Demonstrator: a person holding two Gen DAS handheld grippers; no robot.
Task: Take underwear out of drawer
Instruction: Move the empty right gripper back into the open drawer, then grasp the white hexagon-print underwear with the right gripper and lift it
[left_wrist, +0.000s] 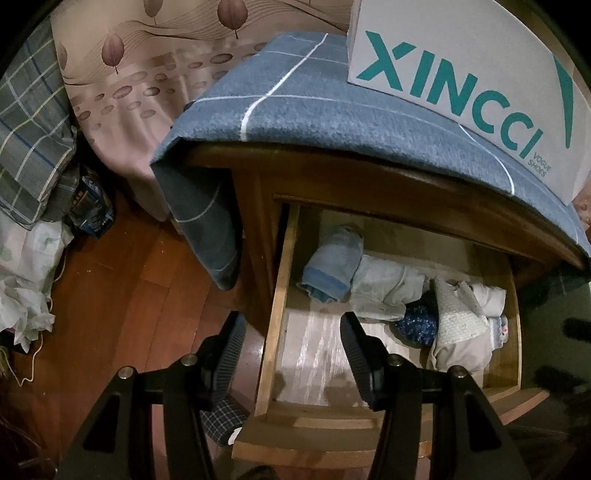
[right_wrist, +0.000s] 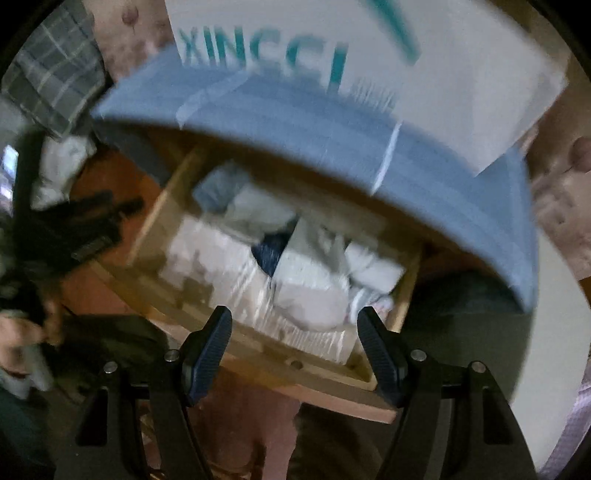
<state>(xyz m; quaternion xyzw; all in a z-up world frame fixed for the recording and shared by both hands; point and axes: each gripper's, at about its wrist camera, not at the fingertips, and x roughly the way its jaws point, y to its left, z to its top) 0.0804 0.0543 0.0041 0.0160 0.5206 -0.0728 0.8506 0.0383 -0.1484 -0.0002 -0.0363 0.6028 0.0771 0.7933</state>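
The wooden drawer (left_wrist: 275, 314) of a nightstand stands pulled open. Inside lie folded and rolled underwear: a light blue roll (left_wrist: 332, 267), a pale grey piece (left_wrist: 388, 291), a dark blue floral piece (left_wrist: 417, 325), a white patterned piece (left_wrist: 458, 314) and a beige piece (left_wrist: 461, 352). My left gripper (left_wrist: 291, 323) is open and empty above the drawer's front left corner. My right gripper (right_wrist: 294, 317) is open and empty above the drawer's front edge (right_wrist: 280, 363), over the pale underwear (right_wrist: 314, 295). The right wrist view is blurred. The left gripper (right_wrist: 96, 218) shows at its left.
A blue checked cloth (left_wrist: 332, 110) covers the nightstand top, with a white XINCCI shoe box (left_wrist: 480, 85) on it. A bed with a leaf-print sheet (left_wrist: 147, 92) stands to the left. Bags and clothes (left_wrist: 33, 240) lie on the wooden floor (left_wrist: 129, 314).
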